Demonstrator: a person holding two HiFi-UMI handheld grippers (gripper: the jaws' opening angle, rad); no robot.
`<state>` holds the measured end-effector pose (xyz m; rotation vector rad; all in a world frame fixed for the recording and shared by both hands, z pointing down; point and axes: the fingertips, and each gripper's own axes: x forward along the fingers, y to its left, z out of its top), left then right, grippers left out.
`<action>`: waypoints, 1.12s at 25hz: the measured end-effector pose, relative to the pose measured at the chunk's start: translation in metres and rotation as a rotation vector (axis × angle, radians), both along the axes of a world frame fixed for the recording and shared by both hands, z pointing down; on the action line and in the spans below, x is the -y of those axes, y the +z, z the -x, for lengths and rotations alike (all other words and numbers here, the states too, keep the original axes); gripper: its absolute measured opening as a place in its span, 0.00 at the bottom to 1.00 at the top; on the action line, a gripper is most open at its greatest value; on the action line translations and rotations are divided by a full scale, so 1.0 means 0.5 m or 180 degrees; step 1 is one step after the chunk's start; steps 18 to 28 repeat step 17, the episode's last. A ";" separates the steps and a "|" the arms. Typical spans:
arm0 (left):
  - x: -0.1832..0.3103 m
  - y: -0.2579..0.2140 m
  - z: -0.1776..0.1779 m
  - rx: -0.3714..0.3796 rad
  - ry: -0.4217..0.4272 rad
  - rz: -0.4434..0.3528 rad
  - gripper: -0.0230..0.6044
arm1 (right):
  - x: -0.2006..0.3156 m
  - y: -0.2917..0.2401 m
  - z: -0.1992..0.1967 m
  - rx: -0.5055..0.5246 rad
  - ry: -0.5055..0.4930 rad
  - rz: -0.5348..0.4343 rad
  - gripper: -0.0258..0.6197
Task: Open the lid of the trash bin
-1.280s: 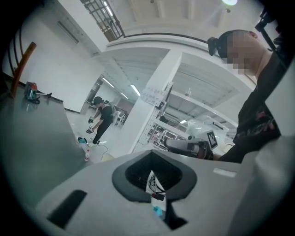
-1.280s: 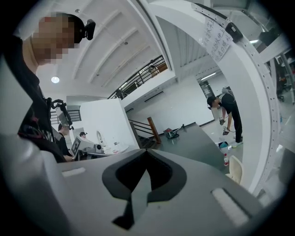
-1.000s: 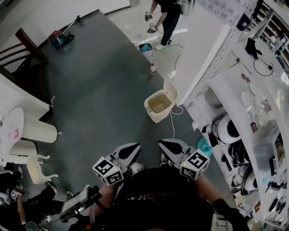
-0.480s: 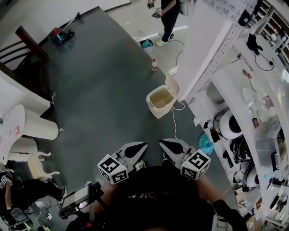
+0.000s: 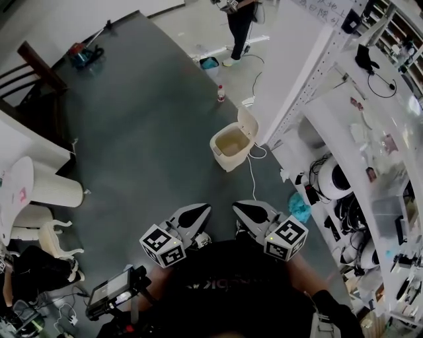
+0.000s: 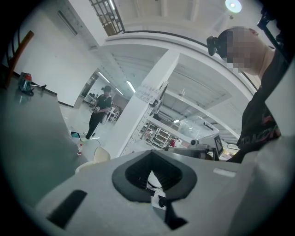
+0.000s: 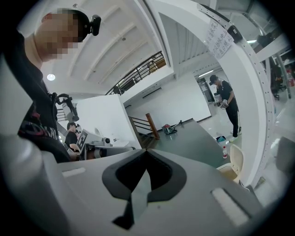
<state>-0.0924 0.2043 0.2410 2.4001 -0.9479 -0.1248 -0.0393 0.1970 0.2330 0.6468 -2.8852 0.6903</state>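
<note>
The cream trash bin (image 5: 228, 150) stands on the dark floor beside a white pillar, its lid (image 5: 248, 125) tipped up and the inside showing. Both grippers are held close to my body, well short of the bin. My left gripper (image 5: 195, 214) and my right gripper (image 5: 246, 211) each have their jaws together with nothing between them. In the left gripper view the bin's lid (image 6: 101, 155) shows far off past the gripper (image 6: 153, 171). The right gripper view has the bin (image 7: 232, 167) at the right, beyond the gripper (image 7: 145, 159).
White shelving (image 5: 360, 158) packed with gear lines the right side. A white cable (image 5: 252, 179) trails from the bin. A bottle (image 5: 221, 94) and a blue item (image 5: 211, 63) lie beyond, near a standing person (image 5: 239, 18). White furniture (image 5: 46, 190) is at left.
The view has shifted slightly, so the bin sits a little higher in the frame. The standing person has moved toward the top edge. Both grippers stay near my body.
</note>
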 end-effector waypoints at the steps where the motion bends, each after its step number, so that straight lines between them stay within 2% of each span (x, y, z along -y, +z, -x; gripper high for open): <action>1: 0.001 0.000 0.000 -0.0007 -0.0003 -0.0001 0.04 | 0.001 0.000 -0.002 -0.0002 0.0010 0.0000 0.05; 9: 0.004 0.002 -0.006 -0.0055 0.0035 0.0008 0.04 | 0.001 0.003 -0.008 -0.0029 0.0054 0.0011 0.05; 17: 0.007 0.000 -0.030 -0.0033 0.0202 0.0011 0.04 | 0.002 0.000 -0.019 -0.0028 0.0105 0.0017 0.05; 28: 0.007 0.000 -0.030 -0.0033 0.0202 0.0011 0.04 | 0.002 0.000 -0.019 -0.0028 0.0105 0.0017 0.05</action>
